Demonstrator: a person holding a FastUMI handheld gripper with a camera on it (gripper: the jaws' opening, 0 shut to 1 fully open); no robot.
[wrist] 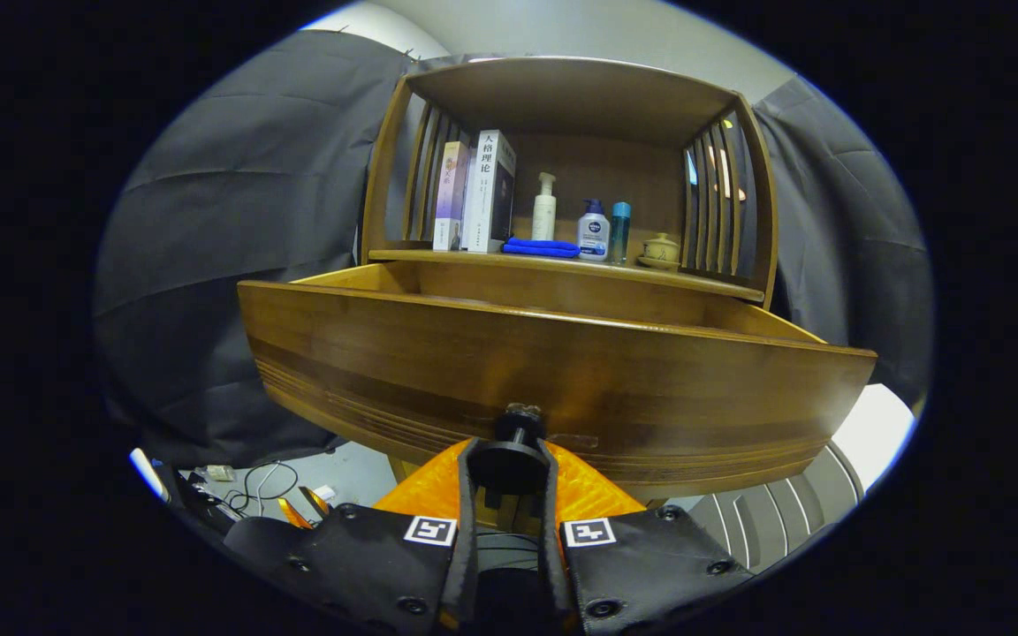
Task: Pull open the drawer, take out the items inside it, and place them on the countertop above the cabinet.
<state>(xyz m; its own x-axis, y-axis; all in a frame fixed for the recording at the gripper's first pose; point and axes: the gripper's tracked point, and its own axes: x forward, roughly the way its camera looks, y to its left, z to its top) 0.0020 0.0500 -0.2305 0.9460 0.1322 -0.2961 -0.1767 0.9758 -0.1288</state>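
Tool: I see my tool (509, 459) closed narrow on the drawer knob (520, 422), with a finger (467, 495) pressed against each side of its round head.
Knob: it sticks out from the lower middle of the drawer front, right between my fingers.
Drawer: the wooden drawer (553, 371) is pulled well out from the cabinet (562, 159), its front panel just ahead of my fingers; from this low angle I cannot see what lies inside it.
Desk: the desk (562, 265) above the drawer is the open shelf floor of the cabinet, just behind the drawer's back edge.
On the desk: I see two books (478, 190) standing upright at the left, a folded blue cloth (542, 248) lying beside them, a white pump bottle (544, 208) behind the cloth, a white bottle with a blue cap (594, 230), a slim blue bottle (620, 231) just beside it, and a small lidded cup on a saucer (659, 250) at the right.
Below: cables (262, 486) lie on the floor to the left of my fingers.
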